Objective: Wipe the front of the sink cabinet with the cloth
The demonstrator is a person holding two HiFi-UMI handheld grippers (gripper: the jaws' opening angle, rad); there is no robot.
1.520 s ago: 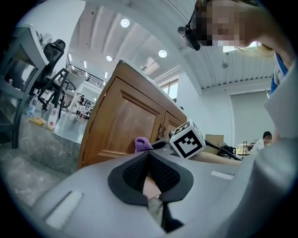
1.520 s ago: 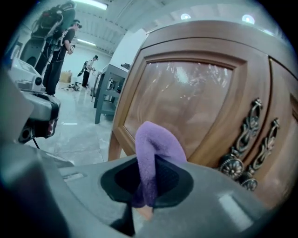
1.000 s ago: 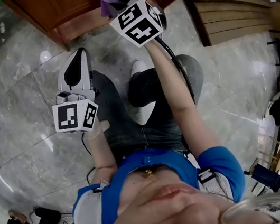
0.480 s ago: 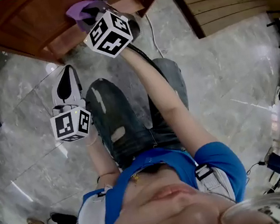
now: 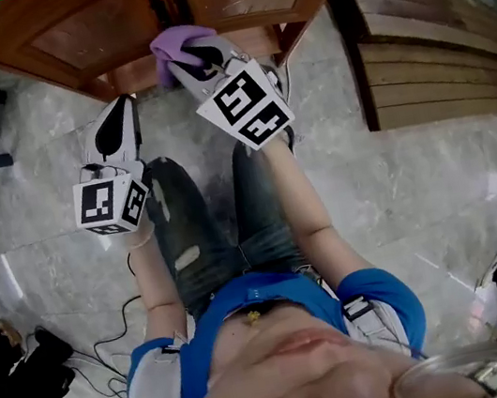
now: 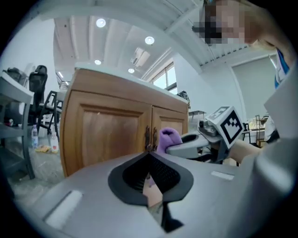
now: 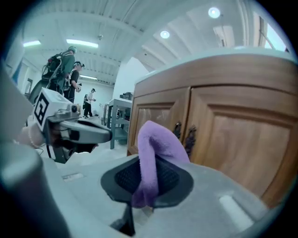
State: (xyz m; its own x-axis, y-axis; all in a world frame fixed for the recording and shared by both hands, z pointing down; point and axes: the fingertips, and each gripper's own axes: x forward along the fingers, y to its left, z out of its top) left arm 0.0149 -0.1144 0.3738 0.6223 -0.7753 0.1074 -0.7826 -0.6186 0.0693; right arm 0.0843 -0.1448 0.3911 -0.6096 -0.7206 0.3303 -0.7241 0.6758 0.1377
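The wooden sink cabinet (image 5: 104, 28) fills the top of the head view, with two dark handles (image 5: 172, 7) where its doors meet. My right gripper (image 5: 197, 57) is shut on a purple cloth (image 5: 175, 42), held at the cabinet's lower rail below the handles. In the right gripper view the cloth (image 7: 156, 148) curls up out of the jaws just short of the doors (image 7: 233, 135); I cannot tell whether it touches them. My left gripper (image 5: 119, 130) hangs to the left of it, shut and holding nothing. From the left gripper view the cloth (image 6: 168, 138) shows against the cabinet (image 6: 107, 135).
The person's legs (image 5: 223, 217) are on the grey marble floor right below the grippers. Wooden planks (image 5: 428, 28) lie at the right, cables (image 5: 112, 341) and dark bags (image 5: 13, 378) at the lower left. A black chair (image 6: 39, 93) and shelves stand left of the cabinet.
The head view has swung, so more of the cabinet front shows. The right gripper still holds the cloth and now sits lower in view, at the bottom rail. The left gripper stays beside it.
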